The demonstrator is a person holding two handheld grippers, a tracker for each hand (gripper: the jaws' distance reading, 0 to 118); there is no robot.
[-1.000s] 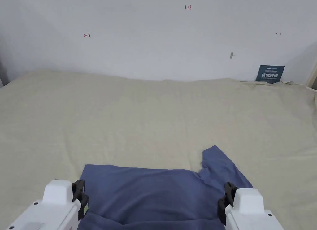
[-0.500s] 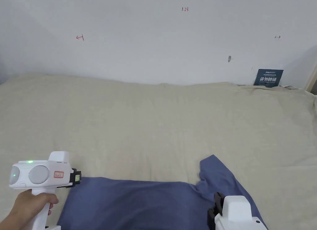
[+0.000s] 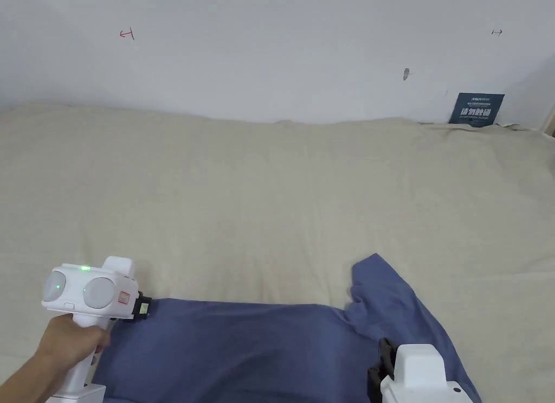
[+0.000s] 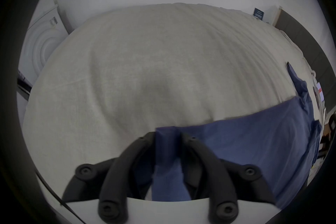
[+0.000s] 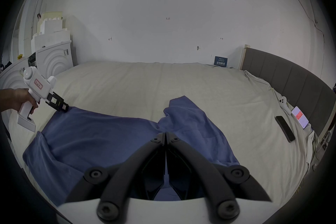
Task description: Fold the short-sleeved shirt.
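A blue short-sleeved shirt (image 3: 244, 344) lies spread on the beige bed (image 3: 271, 203), one sleeve (image 3: 382, 290) pointing away at the right. My left gripper (image 3: 145, 309), held in a hand, is shut on the shirt's far left corner; blue cloth (image 4: 168, 155) fills the gap between its jaws in the left gripper view. My right gripper (image 5: 165, 134) has its jaws pressed together where the sleeve meets the shirt's body (image 5: 100, 137), and the folds run toward its tip. In the head view the right gripper (image 3: 382, 360) sits at the bottom edge over the shirt.
A wall runs behind the bed, with a small dark sign (image 3: 476, 109) at the right. A grey headboard (image 5: 291, 78) borders the right side, with two phones (image 5: 284, 128) and a white controller (image 5: 282, 100) beside it. White appliances (image 5: 52, 62) stand at the left.
My left gripper has swung out to the left and forward, turned sideways, and drawn the shirt's left corner outward. The right gripper has dropped toward the bottom edge. The head camera tilted down.
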